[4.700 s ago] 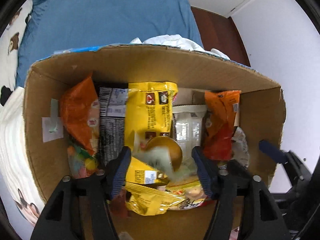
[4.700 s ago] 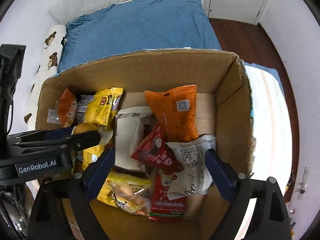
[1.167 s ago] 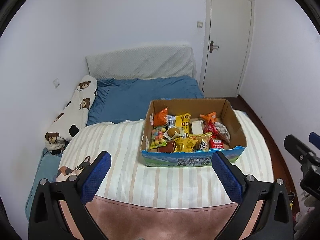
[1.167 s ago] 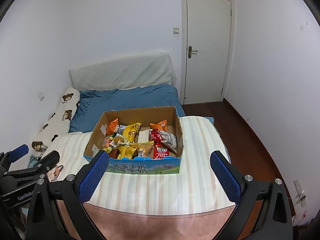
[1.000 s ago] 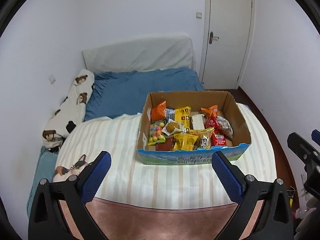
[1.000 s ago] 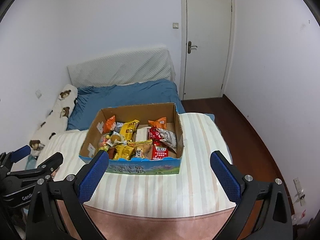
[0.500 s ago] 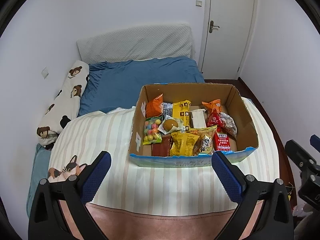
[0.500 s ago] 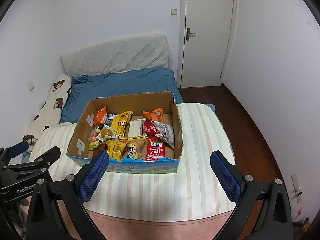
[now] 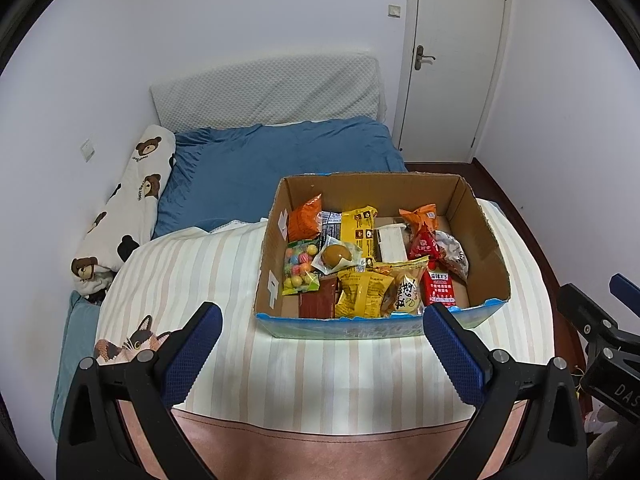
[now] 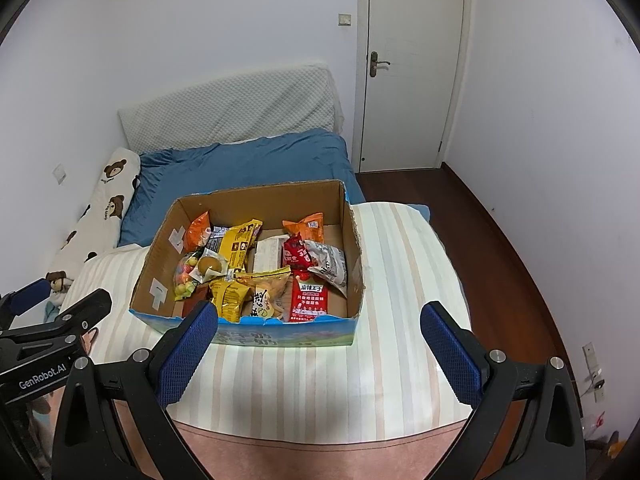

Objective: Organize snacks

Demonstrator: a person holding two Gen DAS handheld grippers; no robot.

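Left wrist view gives me the whole room now: the bed [image 9: 280, 160] with its blue cover beyond, the striped blanket [image 9: 320, 368] in front, and on it the cardboard box [image 9: 486, 236] holding the snacks. A few seconds ago both cameras were down inside that box; now both rigs have pulled well back, and the box has kept creeping nearer in frame over the last second. I read that as the sorting being finished or paused. The left gripper [image 9: 320, 348] has its jaws spread wide with nothing between them, and the right gripper [image 10: 318, 346] is equally wide and empty. Inside, the packets sit in rough rows: the orange bag [image 9: 305, 222] at the far left, the round bun [image 9: 337, 255] near the candy pouch [image 9: 301, 266]. Only the right wrist view shows the box's outer right wall and the print on its front panel, though it's too blurred for me to read.
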